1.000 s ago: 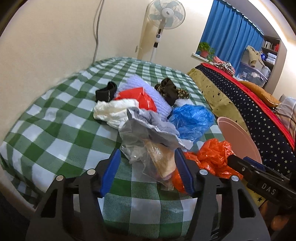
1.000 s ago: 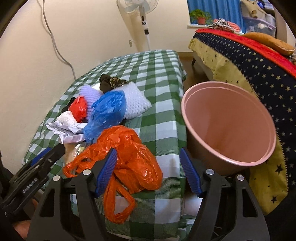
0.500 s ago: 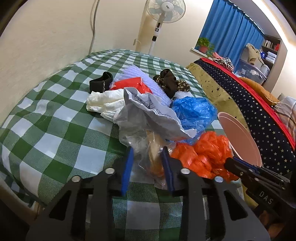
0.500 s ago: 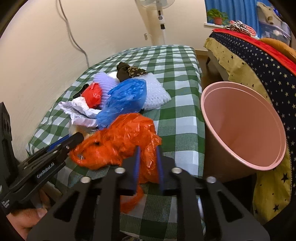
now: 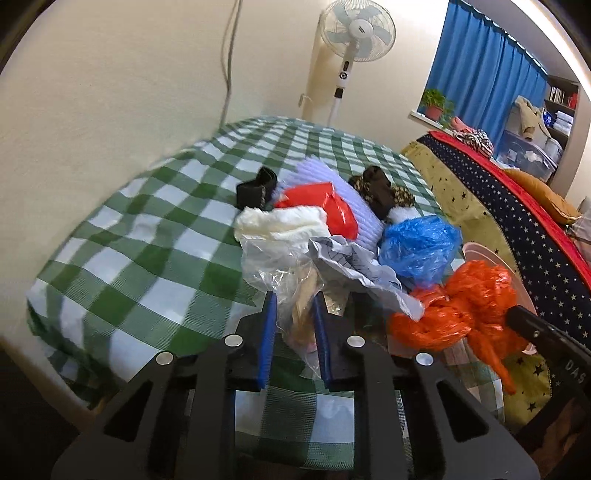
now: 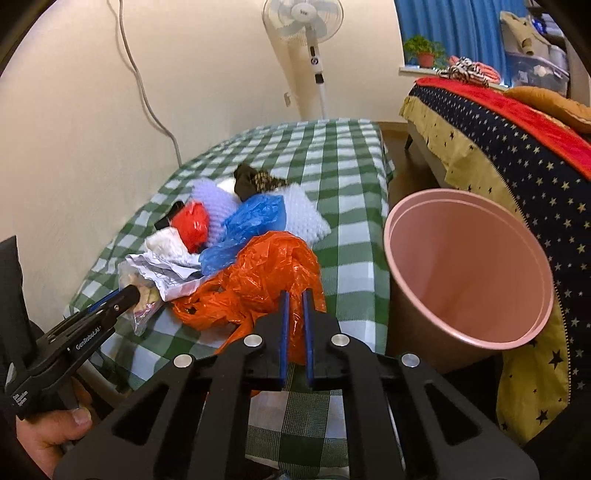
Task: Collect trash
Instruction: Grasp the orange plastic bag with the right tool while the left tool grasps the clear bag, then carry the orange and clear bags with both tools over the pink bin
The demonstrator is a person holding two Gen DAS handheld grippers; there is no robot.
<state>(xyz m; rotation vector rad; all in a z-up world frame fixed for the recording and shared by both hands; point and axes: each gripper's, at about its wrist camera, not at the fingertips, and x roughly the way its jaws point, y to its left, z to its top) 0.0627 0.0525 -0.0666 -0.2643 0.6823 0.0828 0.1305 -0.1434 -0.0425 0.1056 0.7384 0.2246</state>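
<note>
The clear plastic bag, with something tan inside, lies at the near end of the trash heap on the green checked bed, and the left claw is clamped narrowly on it, blue pads pressing the film from both sides. Just right of it the orange plastic bag is pinched at its near edge by the right claw, whose pads stand almost together with orange film between them; part of the bag hangs loose below toward the bed's edge. A crumpled sheet of printed paper rests over the clear bag and touches the orange one. Behind these sit a blue plastic bag, a red bag, a white crumpled wad, a lilac knitted piece, a white knitted piece and dark cloth items farther back. Beside the bed, to the right of the orange bag, a pink bin stands tilted with its mouth toward the right wrist camera. Beyond it lies a second bed with a star-patterned cover. A standing fan is against the cream wall, with blue curtains at the window.
</note>
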